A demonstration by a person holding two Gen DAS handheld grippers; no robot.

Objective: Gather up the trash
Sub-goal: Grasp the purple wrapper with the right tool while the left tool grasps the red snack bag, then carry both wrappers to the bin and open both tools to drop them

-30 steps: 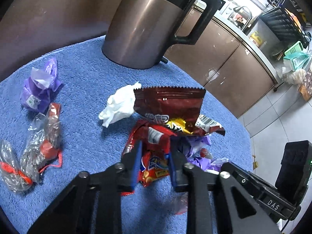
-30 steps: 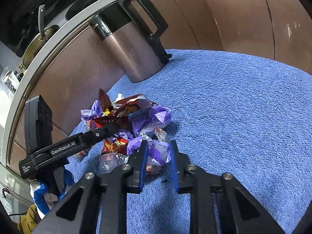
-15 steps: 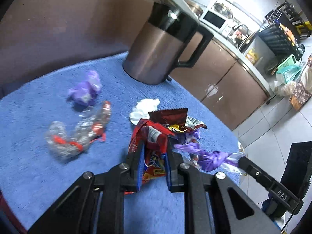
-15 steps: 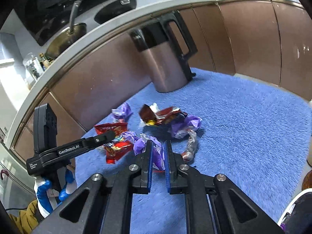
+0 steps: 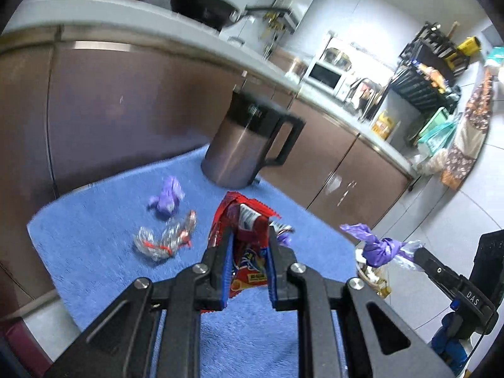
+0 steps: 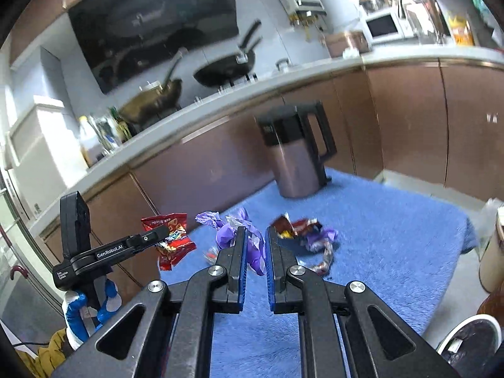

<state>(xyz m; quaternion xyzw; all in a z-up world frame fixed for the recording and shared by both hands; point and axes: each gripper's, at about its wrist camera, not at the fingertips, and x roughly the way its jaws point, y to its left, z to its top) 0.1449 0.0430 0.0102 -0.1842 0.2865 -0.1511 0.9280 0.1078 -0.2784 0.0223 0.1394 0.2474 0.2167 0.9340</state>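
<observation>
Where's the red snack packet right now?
The red snack packet is pinched in the left gripper, lifted above the blue towel. In the right wrist view it hangs left of the purple wrapper the right gripper holds.

blue terry-cloth table cover (image 5: pixel 94 236): brown metal kettle with black handle (image 5: pixel 242 148) at far edge | crumpled purple plastic wrapper (image 5: pixel 167 200) before kettle, left | clear crinkled wrapper with red strip (image 5: pixel 163 241) just before it | countertop (image 6: pixel 220 100) behind table: black frying pan (image 6: pixel 225 71) on it, white microwave (image 6: pixel 382 26) further right
</observation>
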